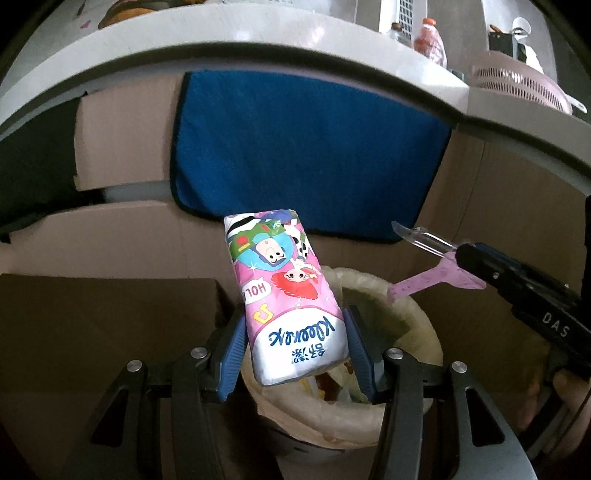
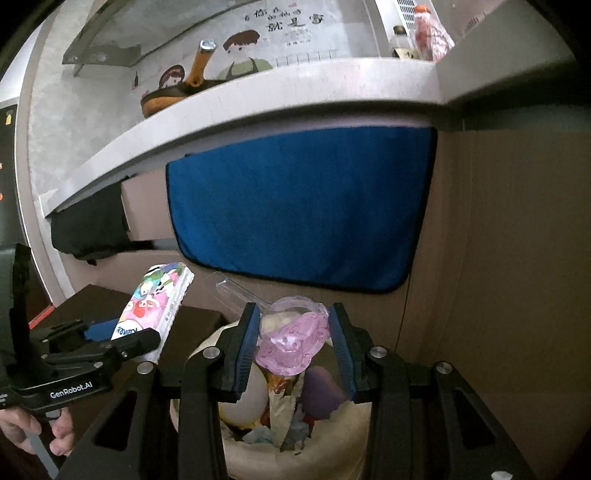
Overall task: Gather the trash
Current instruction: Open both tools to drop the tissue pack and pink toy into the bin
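Observation:
A tissue pack [image 1: 288, 295] with a pink cartoon print stands tilted between the blue pads of my left gripper [image 1: 295, 317], which is shut on its lower half. It hangs just above a trash bin [image 1: 424, 325] lined with a pale bag. My right gripper [image 2: 294, 310] is shut on a clear plastic cup with a pink foil lid [image 2: 291, 347], over the same bin [image 2: 332, 454], which holds wrappers and other trash. A clear spoon handle [image 2: 236, 291] sticks up from the cup. Each gripper shows in the other's view: the right gripper [image 1: 465, 258], the left gripper [image 2: 155, 332] with the pack [image 2: 155, 299].
A blue cloth [image 1: 306, 147] hangs under a grey counter edge [image 1: 258, 26] behind the bin. Brown cardboard [image 2: 498, 258] lines the wall and floor. A pan [image 2: 173, 92] and bottles stand on the counter, and a pink colander [image 1: 517, 81]. A person's hand [image 2: 55, 435] grips the left handle.

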`<state>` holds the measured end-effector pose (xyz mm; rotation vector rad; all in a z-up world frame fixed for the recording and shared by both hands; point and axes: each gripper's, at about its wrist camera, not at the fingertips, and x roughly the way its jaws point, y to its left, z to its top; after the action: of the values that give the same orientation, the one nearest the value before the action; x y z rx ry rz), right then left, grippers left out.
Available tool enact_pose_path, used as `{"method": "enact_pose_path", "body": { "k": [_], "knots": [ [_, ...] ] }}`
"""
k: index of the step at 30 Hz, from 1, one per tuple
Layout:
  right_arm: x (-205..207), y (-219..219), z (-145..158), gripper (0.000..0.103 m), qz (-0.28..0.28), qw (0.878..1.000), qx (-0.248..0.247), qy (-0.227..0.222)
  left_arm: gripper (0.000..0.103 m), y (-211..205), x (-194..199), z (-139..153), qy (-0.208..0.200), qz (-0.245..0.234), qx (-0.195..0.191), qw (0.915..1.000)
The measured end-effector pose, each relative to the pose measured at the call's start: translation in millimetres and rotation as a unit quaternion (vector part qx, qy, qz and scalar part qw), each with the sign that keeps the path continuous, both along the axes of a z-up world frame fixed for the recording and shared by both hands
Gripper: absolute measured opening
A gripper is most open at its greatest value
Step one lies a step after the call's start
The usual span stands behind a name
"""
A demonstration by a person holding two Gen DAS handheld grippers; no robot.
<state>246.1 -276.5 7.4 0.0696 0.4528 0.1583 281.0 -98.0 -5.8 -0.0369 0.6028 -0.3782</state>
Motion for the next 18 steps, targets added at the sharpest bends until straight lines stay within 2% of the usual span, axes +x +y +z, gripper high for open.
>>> {"method": "enact_pose_path", "body": {
  "k": [8,15,17,18],
  "knots": [
    [16,-2,-21,0.036,-0.005,0.999,0.012,0.030,0.052,-4,20,-22,0.040,-0.017,-0.006,0.9990],
    [27,-5,-35,0.037,-0.006,0.998,0.029,0.053,0.054,-3,36,-34,0.083,-0.042,-0.028,0.9953],
    [30,-6,-40,0.048,-0.006,0.997,0.039,0.062,0.056,-3,39,-34,0.081,-0.042,-0.025,0.9955],
    [30,-6,-42,0.058,-0.013,0.997,0.040,0.063,0.056,-4,40,-34,0.076,-0.047,-0.029,0.9956]
  ]
}}
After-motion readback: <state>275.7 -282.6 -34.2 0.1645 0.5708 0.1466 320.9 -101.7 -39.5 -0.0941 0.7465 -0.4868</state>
